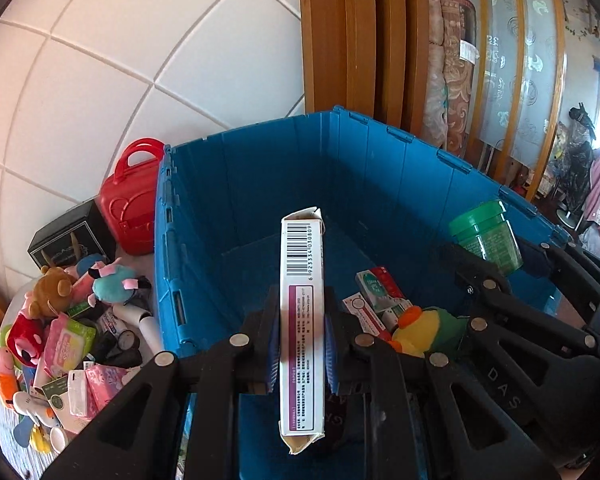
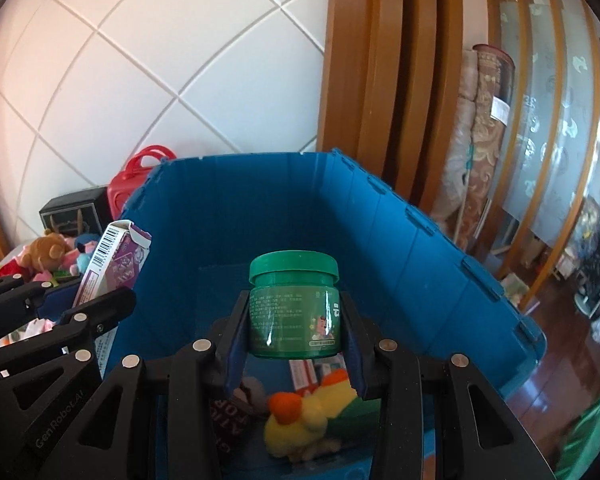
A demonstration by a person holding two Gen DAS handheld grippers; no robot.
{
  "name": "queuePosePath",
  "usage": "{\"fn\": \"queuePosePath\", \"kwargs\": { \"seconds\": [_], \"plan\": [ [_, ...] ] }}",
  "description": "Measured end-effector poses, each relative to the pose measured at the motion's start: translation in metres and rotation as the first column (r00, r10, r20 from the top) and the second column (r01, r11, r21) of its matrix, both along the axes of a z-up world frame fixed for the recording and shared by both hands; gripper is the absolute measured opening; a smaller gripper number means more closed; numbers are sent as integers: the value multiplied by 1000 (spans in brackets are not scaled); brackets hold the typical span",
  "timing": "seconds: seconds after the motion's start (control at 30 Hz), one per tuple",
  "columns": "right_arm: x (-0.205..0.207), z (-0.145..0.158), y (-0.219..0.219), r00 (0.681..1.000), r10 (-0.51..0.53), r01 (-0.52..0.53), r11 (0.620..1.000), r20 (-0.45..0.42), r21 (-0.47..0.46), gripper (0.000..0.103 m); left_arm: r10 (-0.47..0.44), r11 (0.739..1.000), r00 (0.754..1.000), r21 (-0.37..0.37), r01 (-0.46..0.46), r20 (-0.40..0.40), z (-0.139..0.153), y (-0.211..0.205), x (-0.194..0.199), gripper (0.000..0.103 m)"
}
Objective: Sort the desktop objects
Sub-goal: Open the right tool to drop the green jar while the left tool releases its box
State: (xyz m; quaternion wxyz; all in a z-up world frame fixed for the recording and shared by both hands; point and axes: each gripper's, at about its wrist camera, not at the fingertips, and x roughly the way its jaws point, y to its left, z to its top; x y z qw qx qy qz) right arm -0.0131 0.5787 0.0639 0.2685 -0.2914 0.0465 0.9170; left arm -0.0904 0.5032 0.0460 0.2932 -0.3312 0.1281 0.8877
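A big blue crate (image 1: 260, 184) (image 2: 420, 248) fills both views. My left gripper (image 1: 302, 344) is shut on a narrow white and purple box with a barcode (image 1: 302, 320), held upright over the crate's near side. My right gripper (image 2: 294, 340) is shut on a green lidded jar (image 2: 294, 304), also above the crate. In the right wrist view the box (image 2: 114, 264) shows at the left in the left gripper; in the left wrist view the jar (image 1: 488, 236) shows at the right. On the crate's floor lie a yellow plush duck (image 1: 424, 330) (image 2: 304, 420) and small red and white boxes (image 1: 376, 296).
Left of the crate a table holds a heap of plush toys (image 1: 60, 292), wipes packs (image 1: 66, 340), a red toy case (image 1: 130, 200) and a black box (image 1: 68, 236). White tiled wall behind; wooden frame (image 1: 360, 40) and rolled rugs (image 1: 452, 72) at the right.
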Motion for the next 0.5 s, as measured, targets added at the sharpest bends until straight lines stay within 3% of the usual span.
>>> {"fn": "queuePosePath", "kwargs": {
  "seconds": [0.33, 0.5],
  "plan": [
    [-7, -27, 19, 997, 2, -5, 999, 83, 41, 40, 46, 998, 993, -54, -41, 107, -28, 10, -10, 18],
    [-12, -39, 19, 990, 16, -22, 999, 144, 42, 42, 69, 995, 992, -75, -61, 107, -31, 7, -10, 18]
  ]
}}
